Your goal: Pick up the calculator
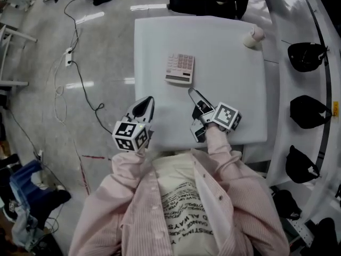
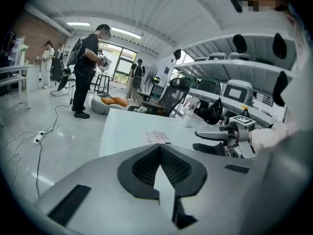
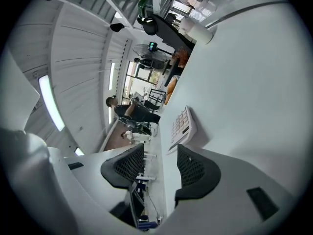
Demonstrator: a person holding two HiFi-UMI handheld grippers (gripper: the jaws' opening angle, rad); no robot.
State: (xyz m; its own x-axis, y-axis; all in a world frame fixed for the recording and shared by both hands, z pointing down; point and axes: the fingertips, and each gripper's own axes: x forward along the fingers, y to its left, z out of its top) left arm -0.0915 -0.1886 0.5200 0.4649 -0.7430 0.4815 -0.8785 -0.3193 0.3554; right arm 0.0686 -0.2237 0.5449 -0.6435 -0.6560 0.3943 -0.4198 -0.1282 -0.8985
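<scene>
A pale calculator (image 1: pixel 179 68) with pinkish keys lies flat on the white table (image 1: pixel 234 84), left of its middle. In the left gripper view the calculator (image 2: pixel 157 137) sits ahead on the tabletop; in the right gripper view the calculator (image 3: pixel 182 126) lies just beyond the jaws. My right gripper (image 1: pixel 194 112) hovers over the table's near part, rolled on its side and open, a short way short of the calculator; nothing is between its fingers (image 3: pixel 161 152). My left gripper (image 1: pixel 145 104) is shut and empty at the table's near left edge (image 2: pixel 160 153). The left gripper view also catches the right gripper (image 2: pixel 203 141).
A small white cup-like object (image 1: pixel 253 36) stands at the table's far right corner. Black seats (image 1: pixel 306 55) line a white shelf on the right. Cables and a power strip (image 1: pixel 68 56) lie on the floor to the left. People (image 2: pixel 88 67) stand far off.
</scene>
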